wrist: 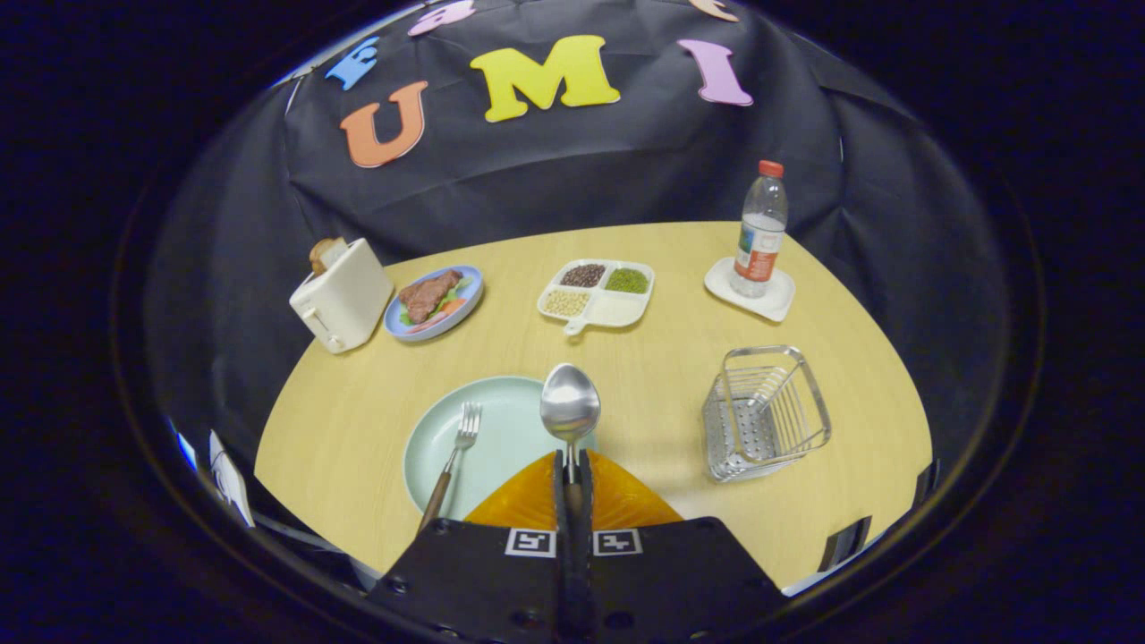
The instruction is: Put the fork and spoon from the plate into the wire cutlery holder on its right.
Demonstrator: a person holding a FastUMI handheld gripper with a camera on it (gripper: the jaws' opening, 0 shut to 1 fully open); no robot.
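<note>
Gripper (572,478) fingers are clamping the spoon (570,407) handle, lifted over the plate (501,420). Fork (454,458) is lying on it; wire cutlery holder (765,413), right of plate, is sitting empty.

I see a staged recording booth, not a real kitchen. Black cloth (572,170) walls a round wooden table (662,358). A toaster (342,295) and plated steak (434,301) sit on it like props.

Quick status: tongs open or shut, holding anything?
Tongs: shut on the shiny metal spoon by its handle, bowl sticking out ahead over the pale green plate.
</note>
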